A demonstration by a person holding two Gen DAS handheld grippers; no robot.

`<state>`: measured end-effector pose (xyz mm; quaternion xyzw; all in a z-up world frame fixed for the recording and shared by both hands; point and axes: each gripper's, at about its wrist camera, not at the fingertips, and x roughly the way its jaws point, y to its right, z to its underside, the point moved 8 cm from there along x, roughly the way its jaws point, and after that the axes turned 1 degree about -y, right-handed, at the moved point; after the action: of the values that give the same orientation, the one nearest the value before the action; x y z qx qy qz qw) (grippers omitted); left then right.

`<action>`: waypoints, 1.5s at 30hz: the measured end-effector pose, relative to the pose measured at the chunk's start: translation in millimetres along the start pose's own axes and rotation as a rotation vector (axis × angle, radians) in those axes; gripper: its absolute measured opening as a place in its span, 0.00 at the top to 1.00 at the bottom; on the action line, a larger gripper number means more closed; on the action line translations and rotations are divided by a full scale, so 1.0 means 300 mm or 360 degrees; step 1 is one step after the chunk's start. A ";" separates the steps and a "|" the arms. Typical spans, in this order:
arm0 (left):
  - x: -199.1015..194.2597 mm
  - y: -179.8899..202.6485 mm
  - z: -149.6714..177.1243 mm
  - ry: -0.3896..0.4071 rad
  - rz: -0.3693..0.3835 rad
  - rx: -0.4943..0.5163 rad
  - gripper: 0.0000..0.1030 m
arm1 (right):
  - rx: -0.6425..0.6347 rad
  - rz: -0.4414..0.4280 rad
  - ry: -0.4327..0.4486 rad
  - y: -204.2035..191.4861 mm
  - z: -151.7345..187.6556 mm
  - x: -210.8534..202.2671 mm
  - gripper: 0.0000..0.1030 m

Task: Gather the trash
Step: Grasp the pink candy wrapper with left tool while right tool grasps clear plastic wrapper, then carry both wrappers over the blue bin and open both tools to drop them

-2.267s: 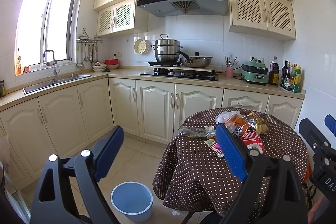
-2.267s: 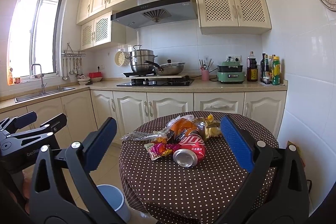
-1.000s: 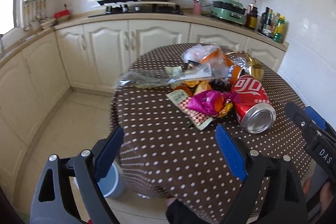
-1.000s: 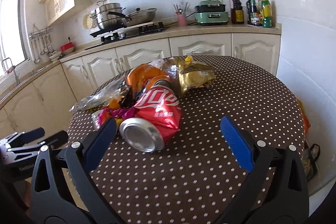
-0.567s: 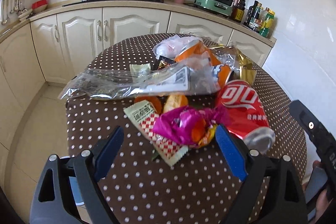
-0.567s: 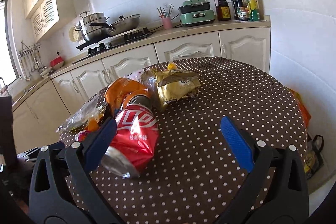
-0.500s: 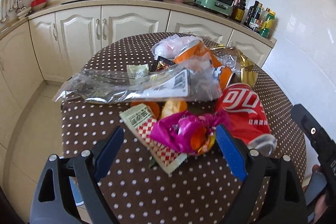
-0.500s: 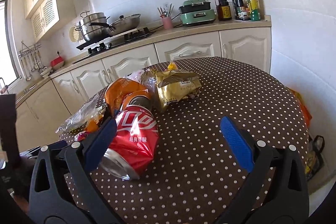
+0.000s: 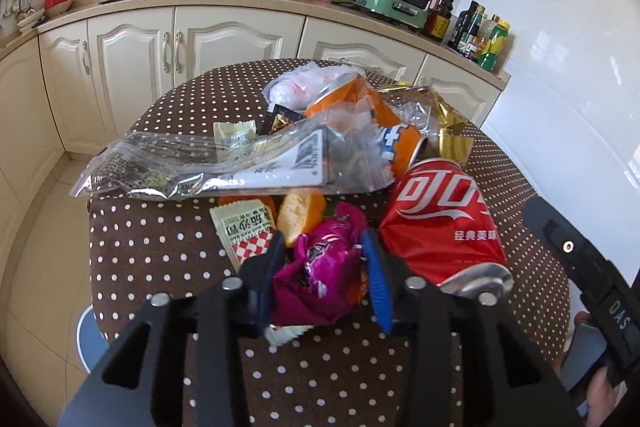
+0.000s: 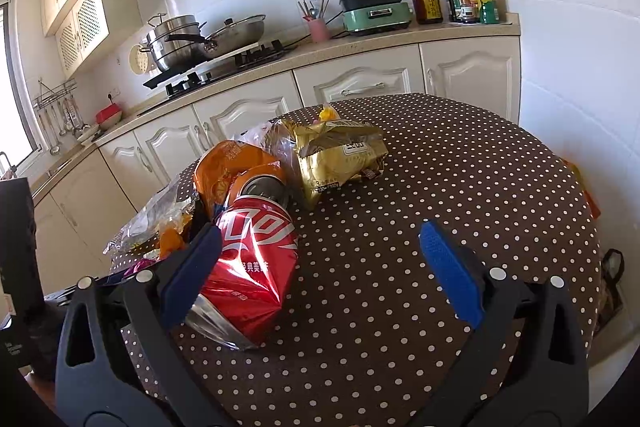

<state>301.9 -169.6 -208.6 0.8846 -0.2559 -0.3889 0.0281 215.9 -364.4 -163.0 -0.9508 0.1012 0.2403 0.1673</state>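
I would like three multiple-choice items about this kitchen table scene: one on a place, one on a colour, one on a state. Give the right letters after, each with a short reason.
1. Where does the gold snack bag lie?
A. on the floor
B. on the dotted tablecloth, behind the red cola can
C. on the counter beside the stove

2. What colour is the wrapper between the fingers of the left gripper?
A. magenta
B. green
C. white

3. How does the red cola can appear?
A. upright and intact
B. on its side and dented
C. crushed flat into a disc

Answers:
1 B: the right wrist view shows the bag on the cloth, farther from the camera than the can.
2 A: the left wrist view shows a magenta wrapper between the closing blue pads.
3 B: both views show it lying down with creased walls.
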 end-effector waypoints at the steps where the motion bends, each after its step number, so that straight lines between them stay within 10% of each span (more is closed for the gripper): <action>1: -0.011 0.001 0.001 0.0012 0.0009 -0.0004 0.72 | -0.0002 -0.0003 0.0000 -0.003 0.000 -0.003 0.06; 13: -0.235 -0.035 0.032 0.0265 0.0031 -0.0049 0.74 | -0.0070 -0.0060 0.0062 -0.121 -0.005 -0.070 0.06; 22: -0.468 -0.327 -0.001 0.0547 -0.0394 -0.0287 0.74 | -0.0145 -0.0242 -0.0061 -0.427 0.002 0.042 0.06; 30: -0.518 -0.460 -0.022 0.0586 -0.0474 -0.0344 0.74 | -0.0134 -0.0177 -0.0233 -0.530 0.013 0.227 0.06; 33: -0.509 -0.486 -0.022 0.0574 -0.0480 -0.0346 0.74 | -0.0131 -0.0215 -0.0318 -0.551 0.043 0.268 0.24; 36: -0.496 -0.516 -0.009 0.0557 -0.0484 -0.0354 0.74 | -0.0099 -0.0204 -0.0361 -0.535 0.065 0.299 0.68; 45: -0.479 -0.655 0.046 0.0508 -0.0480 -0.0467 0.74 | -0.0203 -0.0451 -0.0121 -0.690 0.033 0.199 0.92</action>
<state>295.4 71.2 -170.2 0.9493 -0.0543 -0.2772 0.1379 319.8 -176.3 -144.8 -0.9545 -0.0558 0.2560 0.1425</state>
